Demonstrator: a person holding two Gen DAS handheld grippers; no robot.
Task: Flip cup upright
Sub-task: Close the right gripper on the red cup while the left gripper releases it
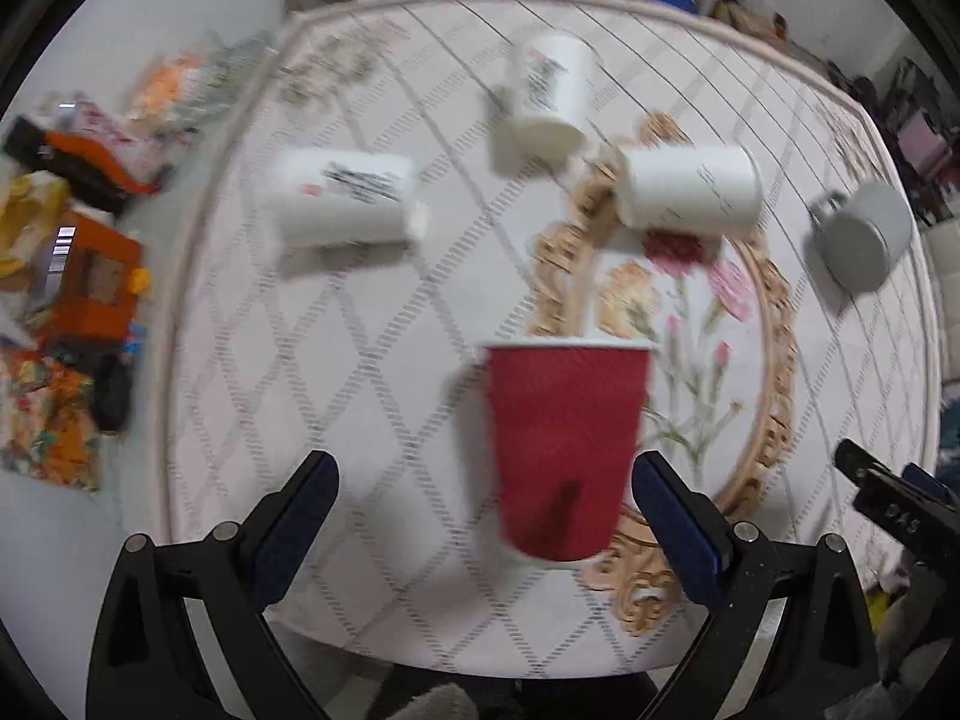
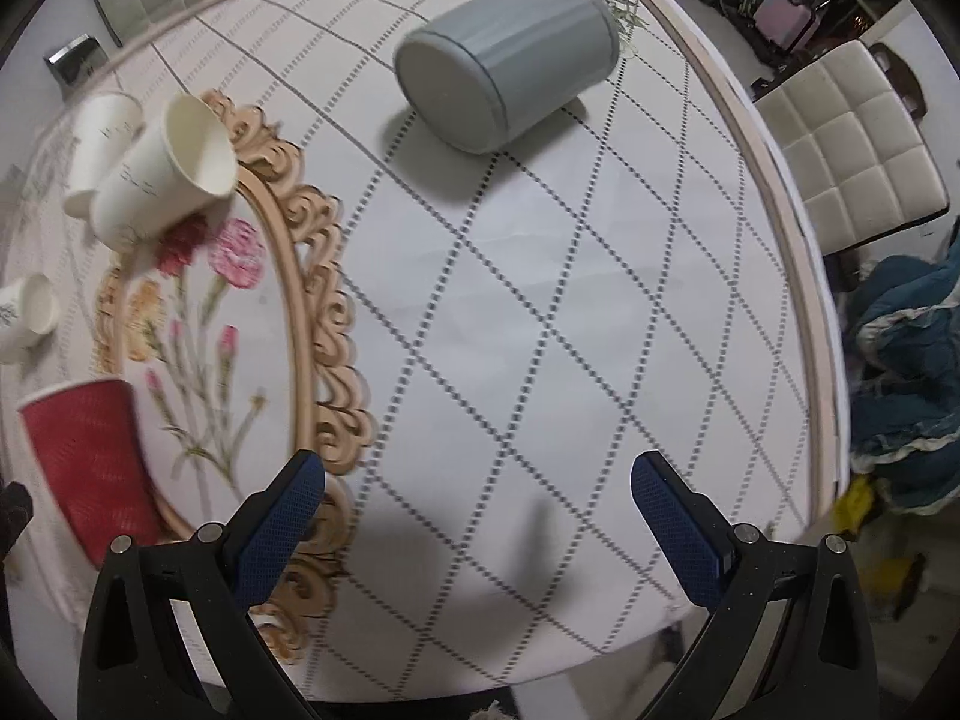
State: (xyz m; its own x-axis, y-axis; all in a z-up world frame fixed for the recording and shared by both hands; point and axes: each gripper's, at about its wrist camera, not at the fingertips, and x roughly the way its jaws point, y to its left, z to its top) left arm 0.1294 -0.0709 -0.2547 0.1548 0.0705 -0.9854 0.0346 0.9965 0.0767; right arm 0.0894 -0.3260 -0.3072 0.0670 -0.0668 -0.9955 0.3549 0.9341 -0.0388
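- Surface (image 2: 540,330): round, covered by a white cloth with grey diamond lines, a pale rim band and a tan scroll ring around printed flowers.
- Left tongs (image 1: 483,480): jaws spread wide, nothing gripped; blue pads sit either side of the red cup's lower part, apart from it.
- Right tongs (image 2: 477,480): jaws wide apart, holding nothing, over bare cloth near the surface's near edge.
- Grey mug (image 2: 507,60): lying on its side near the far right rim, flat base facing the right wrist camera; handle shows only in the left view.
- Red cup (image 1: 567,450): paper, wide white-rimmed mouth at top, narrow base low, tilted slightly; blurred, so cannot tell if the base touches the cloth. Sits on the tan ring's near-left side.
- Three white paper cups on their sides: one left (image 1: 345,201), one far centre (image 1: 549,99), one over the flower print (image 1: 690,189).
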